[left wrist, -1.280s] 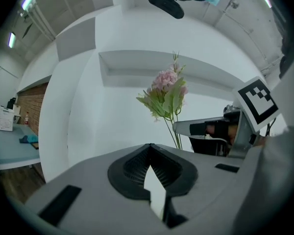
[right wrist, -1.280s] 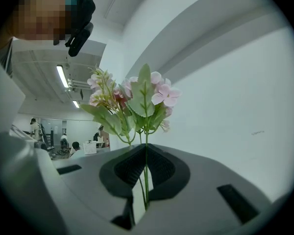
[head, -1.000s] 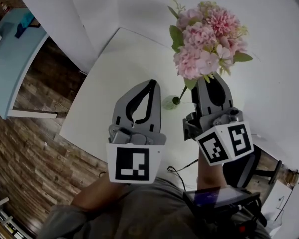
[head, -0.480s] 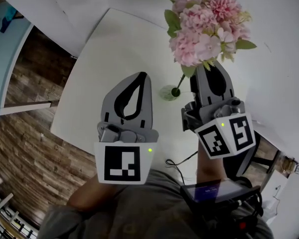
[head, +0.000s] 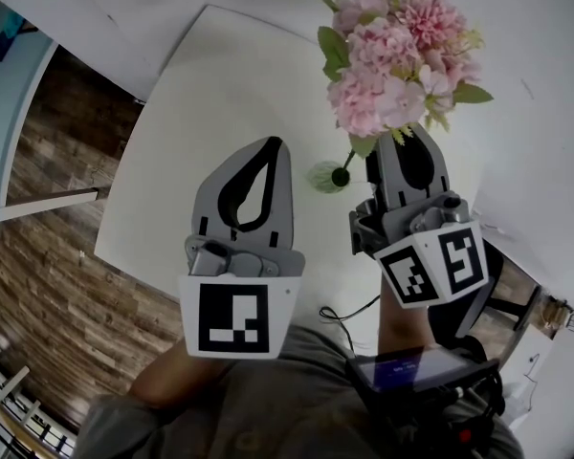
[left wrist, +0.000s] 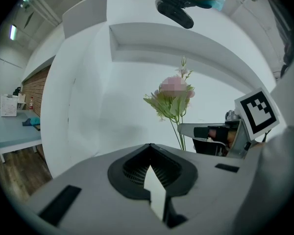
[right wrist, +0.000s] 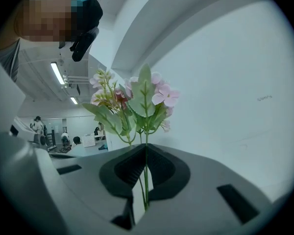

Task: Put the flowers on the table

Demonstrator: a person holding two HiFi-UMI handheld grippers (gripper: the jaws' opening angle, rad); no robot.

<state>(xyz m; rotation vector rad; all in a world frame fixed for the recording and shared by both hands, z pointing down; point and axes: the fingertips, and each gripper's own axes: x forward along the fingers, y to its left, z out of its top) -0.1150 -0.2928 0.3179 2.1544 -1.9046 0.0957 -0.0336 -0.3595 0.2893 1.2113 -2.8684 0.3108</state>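
The bunch of pink flowers with green leaves [head: 397, 60] stands upright over the white desk [head: 201, 113], its thin green stems pinched between the jaws of the right tool [head: 408, 140]. A small green rounded thing [head: 322, 176] sits on the desk just beside the stem ends (what it is I cannot tell). The left tool [head: 271, 149], jaws pressed together on nothing, points forward alongside the right one, apart from the blossoms. Brown wood-plank floor [head: 48, 285] shows past the desk's edge.
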